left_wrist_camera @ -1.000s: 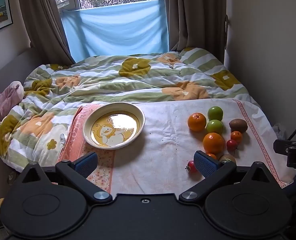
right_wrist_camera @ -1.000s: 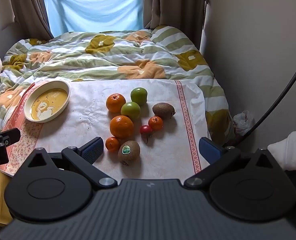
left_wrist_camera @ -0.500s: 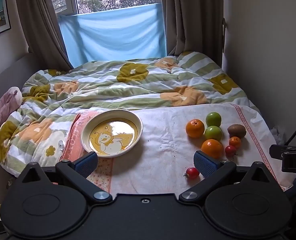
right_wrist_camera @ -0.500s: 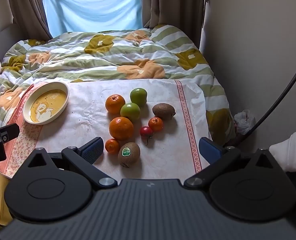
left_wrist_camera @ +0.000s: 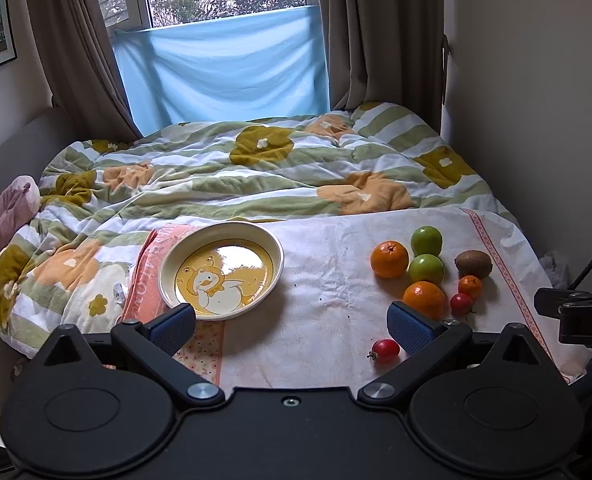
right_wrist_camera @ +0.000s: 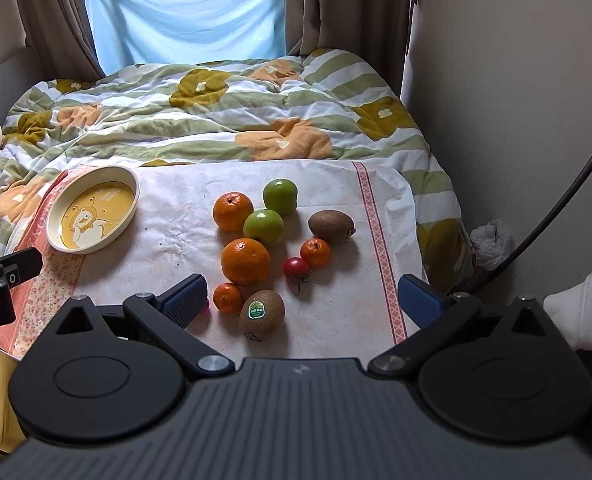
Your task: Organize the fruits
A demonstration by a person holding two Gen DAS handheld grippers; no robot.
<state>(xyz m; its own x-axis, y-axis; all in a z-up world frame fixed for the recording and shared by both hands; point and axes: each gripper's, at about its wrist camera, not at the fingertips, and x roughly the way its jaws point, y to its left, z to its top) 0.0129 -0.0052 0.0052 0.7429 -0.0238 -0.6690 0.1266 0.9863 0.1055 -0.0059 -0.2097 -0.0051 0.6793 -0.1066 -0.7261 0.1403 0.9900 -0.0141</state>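
A cream plate with a yellow duck picture lies on a white cloth spread over the bed. To its right sits a cluster of fruit: two large oranges, two green apples, two kiwis, small mandarins and small red fruits. My left gripper hovers open above the cloth's near edge, holding nothing. My right gripper stands open over the nearest kiwi, also empty.
A flowered green-and-white duvet covers the bed behind the cloth. A pink plush lies at the left edge. A wall runs close along the right side. A white sleeve shows at the far right. Curtains and a blue sheet hang at the window.
Both views have pulled back and tilted up slightly, so the fruit and plate sit lower and farther. A small red fruit near the left gripper's right finger is now fully in sight. Nothing was grasped.
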